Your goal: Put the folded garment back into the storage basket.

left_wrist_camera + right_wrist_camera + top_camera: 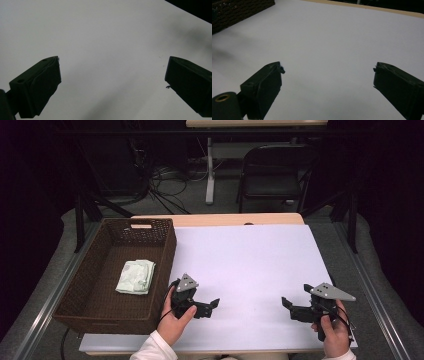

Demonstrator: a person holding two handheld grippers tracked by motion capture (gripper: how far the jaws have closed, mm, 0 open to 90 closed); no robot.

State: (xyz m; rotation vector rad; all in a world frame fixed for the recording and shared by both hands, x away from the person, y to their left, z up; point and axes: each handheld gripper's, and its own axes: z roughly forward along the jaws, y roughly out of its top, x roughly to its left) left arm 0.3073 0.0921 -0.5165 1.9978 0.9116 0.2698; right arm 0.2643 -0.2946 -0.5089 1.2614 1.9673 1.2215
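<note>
In the high view the left gripper (214, 303) sits low over the white tabletop (250, 265) at about 7 o'clock of the sheet, held by the person's left hand (175, 317), its jaws pointing toward 3 o'clock. The right gripper (286, 303) is at about 5 o'clock, held by the right hand (334, 332), its jaws pointing toward 9 o'clock, so the 2 grippers face each other and stand well apart with bare sheet between them.

The left gripper view shows that gripper's (112, 75) 2 black jaws spread wide, with nothing between them but the white surface. The right gripper view shows the same for the right gripper (327, 75): jaws wide apart and holding nothing, with a corner of the brown wicker basket (239, 10) at about 11 o'clock of that view.

The basket (165, 255) stands along the sheet's 9 o'clock edge, just beside the left gripper. Inside it lies a folded pale green cloth (136, 276), on the basket floor toward its 3 o'clock wall, apart from both grippers
</note>
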